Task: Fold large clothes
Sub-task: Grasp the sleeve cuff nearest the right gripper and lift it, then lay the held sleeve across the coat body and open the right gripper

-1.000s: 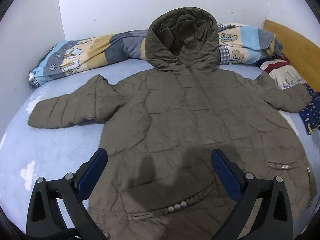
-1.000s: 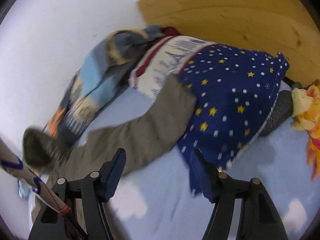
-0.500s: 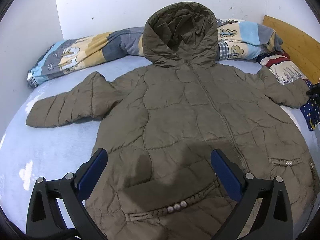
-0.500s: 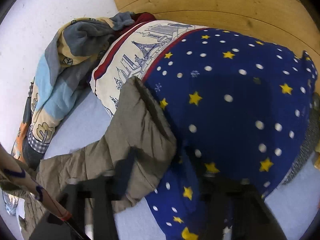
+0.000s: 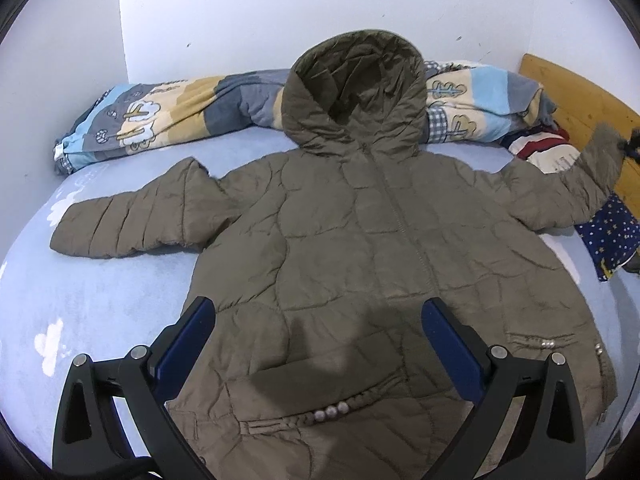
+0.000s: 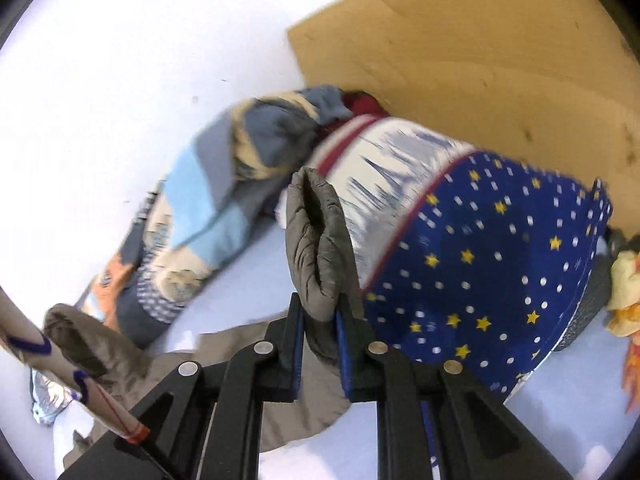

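Between the blue-padded fingers of the right gripper (image 6: 318, 320) — the cuff of the olive quilted hooded coat's sleeve (image 6: 316, 240), pinched and lifted off the bed, jaws closing on it. Beside it, a navy star-print pillow (image 6: 500, 272) against a pale wooden headboard (image 6: 480, 60). Above the coat's hem, the left gripper (image 5: 318, 344), jaws wide apart, holding nothing. Olive quilted hooded coat (image 5: 360, 248) spread front-up on the light blue bedsheet (image 5: 100, 300) — hood resting on a rolled striped cartoon-print blanket (image 5: 168, 116) by the white wall.
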A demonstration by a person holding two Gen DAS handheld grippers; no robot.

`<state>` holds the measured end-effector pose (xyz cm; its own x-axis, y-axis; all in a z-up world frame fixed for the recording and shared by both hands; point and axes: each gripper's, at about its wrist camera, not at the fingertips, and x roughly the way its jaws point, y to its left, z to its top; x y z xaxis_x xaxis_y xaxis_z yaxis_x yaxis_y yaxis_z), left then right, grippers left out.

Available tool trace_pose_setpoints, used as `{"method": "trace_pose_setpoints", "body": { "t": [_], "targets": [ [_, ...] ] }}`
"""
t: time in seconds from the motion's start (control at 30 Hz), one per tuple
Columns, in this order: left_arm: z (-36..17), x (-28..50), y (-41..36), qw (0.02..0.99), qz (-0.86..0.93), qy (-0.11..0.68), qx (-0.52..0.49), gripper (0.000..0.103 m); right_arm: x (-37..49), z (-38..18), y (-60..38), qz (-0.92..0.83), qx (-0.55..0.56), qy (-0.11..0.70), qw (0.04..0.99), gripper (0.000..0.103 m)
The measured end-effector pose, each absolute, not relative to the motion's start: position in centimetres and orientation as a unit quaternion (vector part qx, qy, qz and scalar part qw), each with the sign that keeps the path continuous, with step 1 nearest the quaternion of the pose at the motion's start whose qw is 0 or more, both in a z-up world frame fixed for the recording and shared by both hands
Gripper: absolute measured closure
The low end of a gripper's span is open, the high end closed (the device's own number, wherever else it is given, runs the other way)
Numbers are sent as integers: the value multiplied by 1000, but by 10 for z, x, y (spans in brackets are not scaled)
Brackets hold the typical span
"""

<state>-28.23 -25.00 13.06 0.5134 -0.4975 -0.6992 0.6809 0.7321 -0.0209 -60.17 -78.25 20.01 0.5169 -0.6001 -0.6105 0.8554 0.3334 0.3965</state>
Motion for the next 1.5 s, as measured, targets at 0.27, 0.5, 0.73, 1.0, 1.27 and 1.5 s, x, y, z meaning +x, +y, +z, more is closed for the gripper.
{"method": "trace_pose_setpoints", "body": {
  "t": [0.27, 0.5, 0.73, 1.0, 1.27, 1.5],
  "targets": [
    [145, -287, -241, 866, -346, 344, 109, 0, -546, 292, -711, -417, 312, 178, 835, 88],
    [156, -282, -231, 867, -341, 355, 74, 0, -478, 339, -633, -351, 278, 188, 874, 88],
    [157, -270, -219, 871, -320, 369, 52, 0, -396, 320, -569, -294, 253, 234, 892, 88],
    [147, -254, -212, 864, -299, 405, 36, 0, -306, 248, -528, -246, 250, 303, 886, 88],
    [133, -238, -201, 859, -269, 436, 22, 0, -238, 150, -489, -202, 241, 378, 871, 88],
    [126, -235, -201, 857, -256, 446, 23, 0, -202, 91, -463, -161, 243, 405, 867, 88]
  ]
}}
